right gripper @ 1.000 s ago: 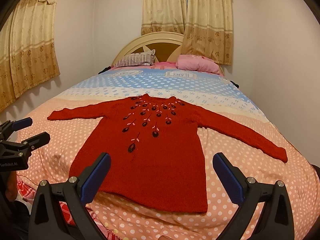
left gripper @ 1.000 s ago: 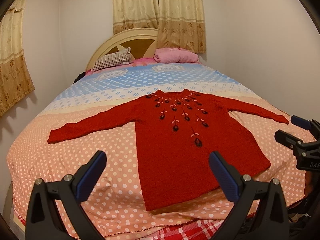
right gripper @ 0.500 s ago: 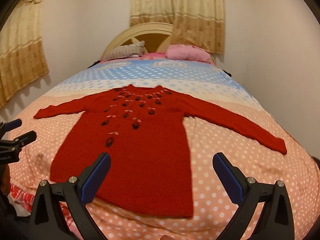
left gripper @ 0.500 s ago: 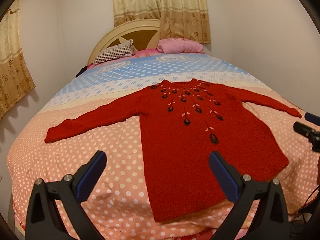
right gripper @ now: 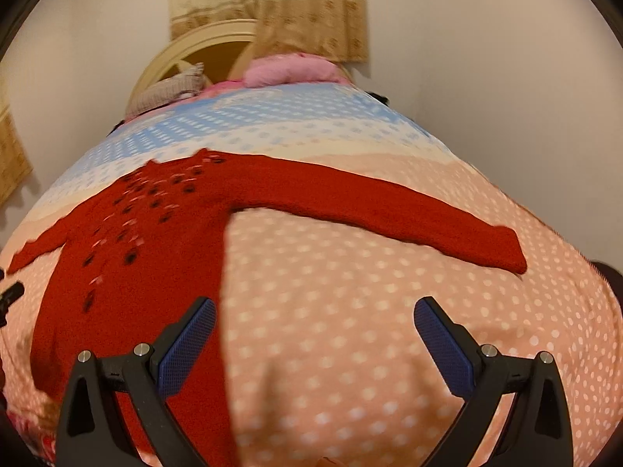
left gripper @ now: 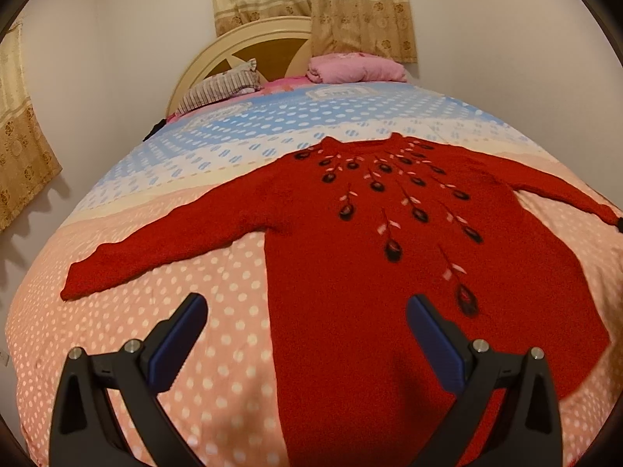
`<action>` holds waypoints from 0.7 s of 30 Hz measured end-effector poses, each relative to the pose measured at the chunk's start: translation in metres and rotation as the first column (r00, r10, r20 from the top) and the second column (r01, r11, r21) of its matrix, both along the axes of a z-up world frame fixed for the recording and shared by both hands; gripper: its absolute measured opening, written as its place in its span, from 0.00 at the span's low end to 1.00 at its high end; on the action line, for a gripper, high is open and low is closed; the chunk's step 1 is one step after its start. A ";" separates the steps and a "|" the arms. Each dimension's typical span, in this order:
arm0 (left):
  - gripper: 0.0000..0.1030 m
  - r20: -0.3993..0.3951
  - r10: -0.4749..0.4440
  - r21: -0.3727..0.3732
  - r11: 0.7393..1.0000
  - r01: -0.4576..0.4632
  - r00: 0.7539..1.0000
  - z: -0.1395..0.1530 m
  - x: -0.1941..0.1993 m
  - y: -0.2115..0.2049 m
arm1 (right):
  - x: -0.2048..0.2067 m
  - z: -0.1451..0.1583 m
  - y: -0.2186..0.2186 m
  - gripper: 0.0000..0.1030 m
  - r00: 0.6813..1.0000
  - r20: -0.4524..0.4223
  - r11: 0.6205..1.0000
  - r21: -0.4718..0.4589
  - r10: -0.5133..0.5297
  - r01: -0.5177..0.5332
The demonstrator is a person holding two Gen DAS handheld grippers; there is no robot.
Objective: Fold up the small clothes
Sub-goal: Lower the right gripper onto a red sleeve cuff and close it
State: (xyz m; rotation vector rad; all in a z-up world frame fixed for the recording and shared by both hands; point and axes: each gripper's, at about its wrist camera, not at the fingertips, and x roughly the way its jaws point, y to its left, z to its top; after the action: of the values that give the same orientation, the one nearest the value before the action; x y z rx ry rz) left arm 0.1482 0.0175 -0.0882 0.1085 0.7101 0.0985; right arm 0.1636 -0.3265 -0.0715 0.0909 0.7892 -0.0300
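A red knitted sweater point(left gripper: 373, 272) with dark embroidered drops lies flat on the bed, front up, both sleeves spread out. My left gripper point(left gripper: 305, 311) hangs open over its lower left edge, nothing between the blue pads. In the right wrist view the sweater point(right gripper: 155, 241) fills the left half and its right sleeve point(right gripper: 389, 214) stretches toward the right. My right gripper point(right gripper: 315, 313) is open above the dotted bedspread, just right of the sweater's side edge and below that sleeve. The left gripper's tip point(right gripper: 11, 294) peeks in at the left border.
The bedspread point(left gripper: 155, 311) is peach with white dots, turning blue farther back. A striped pillow point(left gripper: 220, 87) and a pink folded blanket point(left gripper: 354, 70) sit by the cream headboard point(left gripper: 241, 44). Walls stand close on both sides, with curtains behind.
Both grippers have moved forward and lower over the bed, so the sweater looms larger. The right gripper has shifted to the right, toward the right sleeve. Both stay open.
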 end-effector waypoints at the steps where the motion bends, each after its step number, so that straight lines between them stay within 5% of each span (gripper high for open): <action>1: 1.00 0.002 0.010 0.002 1.000 -0.010 1.000 -0.002 0.007 0.001 | 0.006 0.000 -0.013 0.99 1.000 -0.010 1.000 0.020 -0.021 0.021; 13: 1.00 -0.024 0.057 -0.004 0.998 -0.057 0.998 -0.023 0.060 0.011 | 0.058 -0.004 -0.175 0.98 0.937 -0.069 0.928 0.129 -0.343 0.349; 21: 1.00 -0.034 0.111 0.010 0.994 -0.110 0.993 -0.033 0.081 0.031 | 0.091 -0.042 -0.215 0.67 0.906 -0.192 0.904 0.137 -0.376 0.404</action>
State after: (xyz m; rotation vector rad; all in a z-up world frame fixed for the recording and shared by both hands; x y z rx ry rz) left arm 0.2292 0.0487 -0.1214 0.0792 0.7499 0.2060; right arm 0.2549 -0.5416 -0.1136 0.4184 0.9249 -0.3554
